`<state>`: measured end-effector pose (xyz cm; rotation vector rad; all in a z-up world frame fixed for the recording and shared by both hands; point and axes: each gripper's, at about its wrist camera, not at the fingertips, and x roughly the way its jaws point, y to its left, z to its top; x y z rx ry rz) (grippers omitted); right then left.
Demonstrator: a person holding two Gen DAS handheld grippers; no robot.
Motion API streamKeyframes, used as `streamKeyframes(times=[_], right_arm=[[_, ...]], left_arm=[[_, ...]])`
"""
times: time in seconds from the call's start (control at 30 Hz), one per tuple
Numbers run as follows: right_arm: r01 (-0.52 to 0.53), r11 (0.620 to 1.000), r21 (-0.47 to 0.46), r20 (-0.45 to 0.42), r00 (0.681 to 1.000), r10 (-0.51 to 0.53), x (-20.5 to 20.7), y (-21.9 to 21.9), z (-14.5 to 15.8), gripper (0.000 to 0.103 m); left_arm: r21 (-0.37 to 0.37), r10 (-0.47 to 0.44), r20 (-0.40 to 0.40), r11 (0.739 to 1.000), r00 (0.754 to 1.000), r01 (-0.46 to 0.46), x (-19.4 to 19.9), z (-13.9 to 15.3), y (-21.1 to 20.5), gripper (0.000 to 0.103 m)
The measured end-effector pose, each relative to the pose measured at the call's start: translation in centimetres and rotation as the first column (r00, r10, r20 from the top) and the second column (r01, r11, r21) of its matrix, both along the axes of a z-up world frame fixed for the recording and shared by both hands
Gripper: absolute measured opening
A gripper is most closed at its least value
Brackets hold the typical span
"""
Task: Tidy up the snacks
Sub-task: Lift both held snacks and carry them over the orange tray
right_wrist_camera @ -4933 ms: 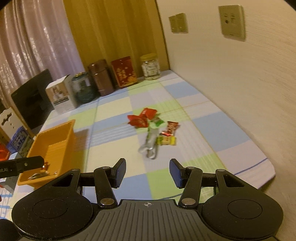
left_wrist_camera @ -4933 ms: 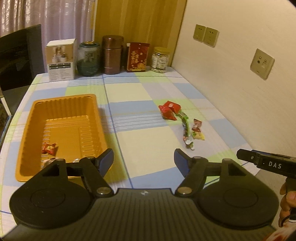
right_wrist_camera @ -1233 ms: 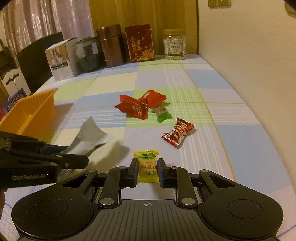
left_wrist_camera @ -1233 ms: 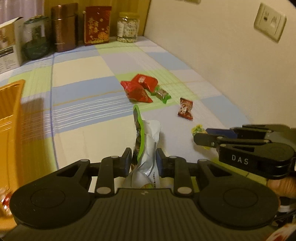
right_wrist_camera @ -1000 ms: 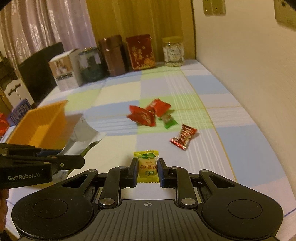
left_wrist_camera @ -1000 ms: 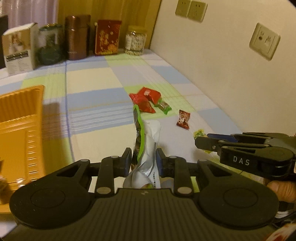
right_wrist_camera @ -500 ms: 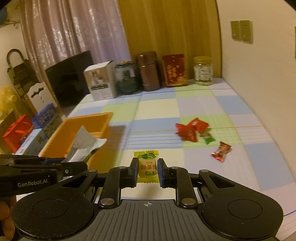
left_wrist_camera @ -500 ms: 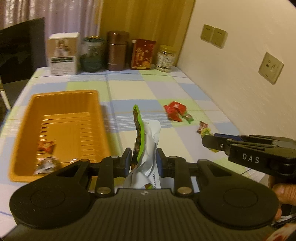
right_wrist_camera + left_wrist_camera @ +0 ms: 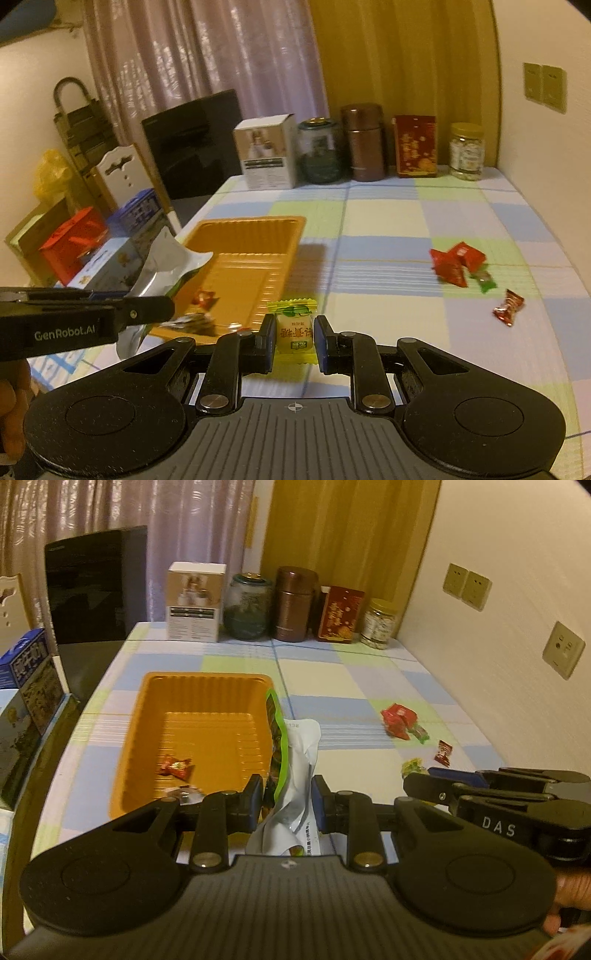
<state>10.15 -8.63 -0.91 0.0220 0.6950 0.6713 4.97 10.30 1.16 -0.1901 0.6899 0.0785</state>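
My left gripper (image 9: 287,798) is shut on a silver and green snack pouch (image 9: 291,771), held upright above the near right corner of the orange tray (image 9: 207,681). The tray holds a red wrapped candy (image 9: 175,767) and a silvery one (image 9: 184,794). My right gripper (image 9: 295,334) is shut on a yellow wrapped candy (image 9: 294,330), lifted over the table just right of the tray (image 9: 255,225). Red packets (image 9: 452,264), a green candy (image 9: 485,280) and a red twisted candy (image 9: 509,306) lie on the checked cloth at the right.
A white box (image 9: 195,602), a glass jar (image 9: 247,611), a brown canister (image 9: 295,609), a red tin (image 9: 341,614) and a small jar (image 9: 378,624) line the far edge. A wall (image 9: 517,590) bounds the right side. Boxes (image 9: 110,251) and a chair (image 9: 122,166) stand left of the table.
Both grippers have lifted and swung left, away from the loose snacks, carrying the pouch and the yellow candy. The tray now sits right before them.
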Motion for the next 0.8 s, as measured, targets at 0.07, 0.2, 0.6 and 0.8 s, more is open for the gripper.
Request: streamKeyframes(times=[0.07, 0.2, 0.6, 0.8], right_arm=[[-0.011, 1.0, -0.001, 0.001, 1.0, 0.011, -0.2, 0.7, 0.1, 0.022], [-0.03, 1.0, -0.004, 0.001, 1.0, 0.03, -0.2, 1.9, 0.2, 0.022], [-0.064, 0.998, -0.021, -0.002, 0.998, 0.064, 0.9, 4.2, 0.1, 0.022], [-0.077, 0.997, -0.025, -0.004, 0.997, 0.077, 2.2, 5.7, -0.1, 0.022]], left_arm=[[-0.001, 0.01, 0.002, 1.0, 1.0, -0.01, -0.3, 0.1, 0.7, 0.025], [-0.005, 0.03, 0.002, 1.0, 1.0, -0.03, -0.6, 0.1, 1.9, 0.025], [0.003, 0.06, -0.008, 0.998, 0.998, -0.06, -0.1, -0.3, 5.0, 0.025], [0.009, 0.067, -0.02, 0.998, 0.998, -0.067, 0.8, -0.9, 6.5, 0.025]])
